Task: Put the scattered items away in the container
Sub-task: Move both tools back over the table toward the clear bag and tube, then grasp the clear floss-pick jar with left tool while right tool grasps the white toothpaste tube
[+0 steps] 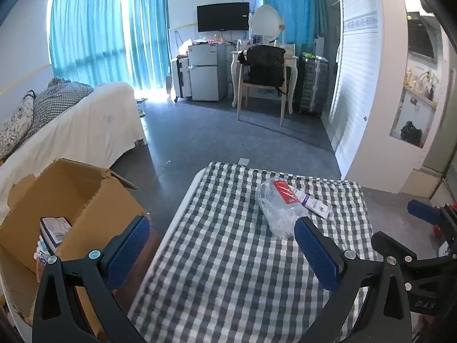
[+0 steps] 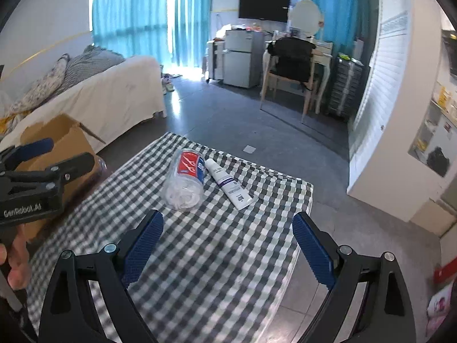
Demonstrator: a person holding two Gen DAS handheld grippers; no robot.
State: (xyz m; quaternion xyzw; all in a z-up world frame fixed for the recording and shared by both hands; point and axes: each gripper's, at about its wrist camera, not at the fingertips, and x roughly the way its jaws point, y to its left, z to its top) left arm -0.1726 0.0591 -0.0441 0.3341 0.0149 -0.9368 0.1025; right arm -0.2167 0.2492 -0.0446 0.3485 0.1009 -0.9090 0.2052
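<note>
A clear plastic jar [image 1: 278,207] with a red label lies on its side on the checkered tabletop [image 1: 228,271], holding white cotton-like stuff. A white tube [image 1: 312,203] lies against its right side. My left gripper [image 1: 221,224] hangs open and empty over the table's near left part, with its right pad just short of the jar. The open cardboard box [image 1: 74,197] stands left of the table. In the right wrist view my right gripper [image 2: 228,218] is open and empty, just short of the jar [image 2: 185,181] and the tube [image 2: 228,184].
The box holds a packet [image 1: 54,228] and other small items. A white-covered sofa [image 1: 94,125] stands behind the box. Grey floor [image 1: 214,131] stretches to a chair [image 1: 264,77], a small fridge [image 1: 204,71] and a white wardrobe [image 1: 360,85]. A hand [image 2: 14,260] holds the left gripper's handle.
</note>
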